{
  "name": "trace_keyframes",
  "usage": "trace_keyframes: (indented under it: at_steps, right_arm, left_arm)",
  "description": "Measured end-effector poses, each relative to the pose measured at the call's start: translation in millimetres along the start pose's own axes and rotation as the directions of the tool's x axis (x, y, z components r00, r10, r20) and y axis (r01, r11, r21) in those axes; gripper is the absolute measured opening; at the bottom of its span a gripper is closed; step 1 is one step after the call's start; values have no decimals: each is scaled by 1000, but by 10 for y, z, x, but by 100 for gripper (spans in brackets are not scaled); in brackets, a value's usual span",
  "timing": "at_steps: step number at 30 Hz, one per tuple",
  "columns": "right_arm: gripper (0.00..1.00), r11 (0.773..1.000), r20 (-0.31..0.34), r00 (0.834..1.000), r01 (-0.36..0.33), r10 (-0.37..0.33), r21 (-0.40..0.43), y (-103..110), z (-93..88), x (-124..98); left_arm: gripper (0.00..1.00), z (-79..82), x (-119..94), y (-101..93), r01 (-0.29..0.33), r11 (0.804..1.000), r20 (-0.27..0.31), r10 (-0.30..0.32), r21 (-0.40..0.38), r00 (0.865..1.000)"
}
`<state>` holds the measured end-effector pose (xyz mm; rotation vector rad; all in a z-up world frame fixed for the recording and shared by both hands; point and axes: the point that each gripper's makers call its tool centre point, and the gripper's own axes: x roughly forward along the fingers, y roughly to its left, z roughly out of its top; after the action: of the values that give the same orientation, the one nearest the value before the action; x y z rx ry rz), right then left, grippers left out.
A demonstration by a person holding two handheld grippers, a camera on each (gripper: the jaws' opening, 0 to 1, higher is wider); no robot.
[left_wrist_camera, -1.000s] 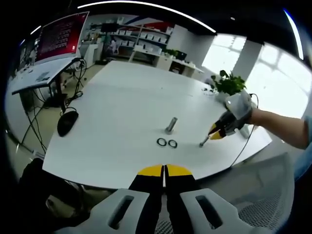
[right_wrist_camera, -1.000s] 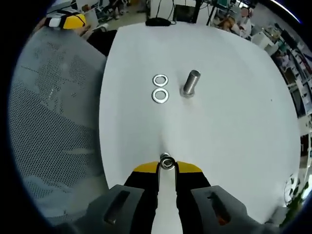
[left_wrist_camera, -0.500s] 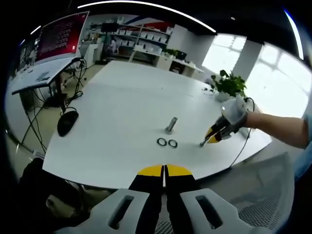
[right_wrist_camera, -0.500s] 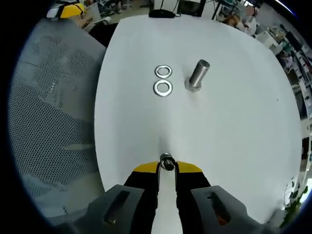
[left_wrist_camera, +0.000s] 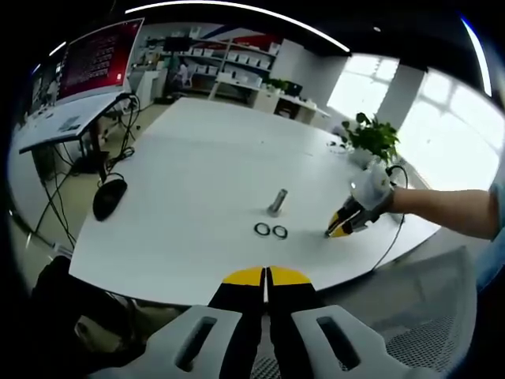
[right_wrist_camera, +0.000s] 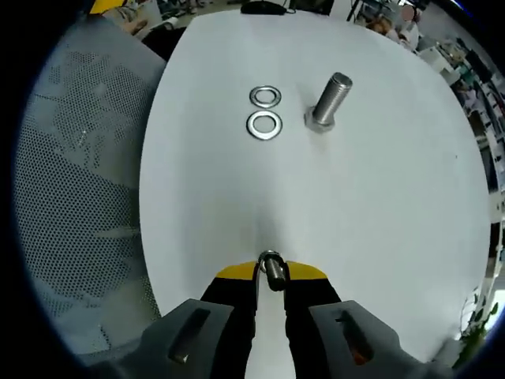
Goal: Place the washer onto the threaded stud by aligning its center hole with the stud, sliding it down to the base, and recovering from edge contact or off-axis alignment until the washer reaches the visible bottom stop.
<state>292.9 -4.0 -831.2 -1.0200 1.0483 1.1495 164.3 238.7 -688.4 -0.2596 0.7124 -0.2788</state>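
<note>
The right gripper (right_wrist_camera: 271,272) is the nearer of the two to the work. Its jaws are clamped on a small silver metal piece (right_wrist_camera: 271,267), ring-like at its far end; whether it is a washer held edge-on I cannot tell. In the right gripper view the silver threaded stud (right_wrist_camera: 331,99) lies ahead of those jaws and a little to their right, well apart from them, towards the middle of the white table (right_wrist_camera: 394,205). It stands on its wider base with its long axis rising from the table top, so anything going onto it has to come from above, hole in line with that axis. Two flat silver ring washers (right_wrist_camera: 263,110) lie side by side just left of the stud, close to each other and apart from the stud. The stud is bare; no washer sits on it yet.

In the left gripper view the left gripper (left_wrist_camera: 265,276) hangs off the table's near edge with its jaws together and empty, farther from the stud than the right one. A person's hand (left_wrist_camera: 371,193) holds the right gripper low near the table's right edge.

The table top is smooth and bare around the parts — a dropped washer could slide. A grey mesh chair (right_wrist_camera: 79,197) stands at one edge, a black mouse (left_wrist_camera: 109,197) lies near the left edge, and a green potted plant (left_wrist_camera: 371,134) at the far right. Beyond is an open office with shelves and windows.
</note>
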Motion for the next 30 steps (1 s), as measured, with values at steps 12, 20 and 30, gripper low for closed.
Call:
trace_keyframes:
  at_steps: [12,20,30]
  right_arm:
    - [24,1000,26,1000,1,-1,20,-41,-65,-55]
    - [23,993,85,996,-1,-8,114,-96,-124,-165]
    - [22,971,137,985,71,-104,230,-276,-310,-267]
  left_arm:
    - [0,-2,0,-5,2,1000,-1,-2,2,1000]
    - [0,2,0,-6,4,1000,0,-4,3,1000]
    - [0,3,2,-6,4,1000,0,-4,9,1000]
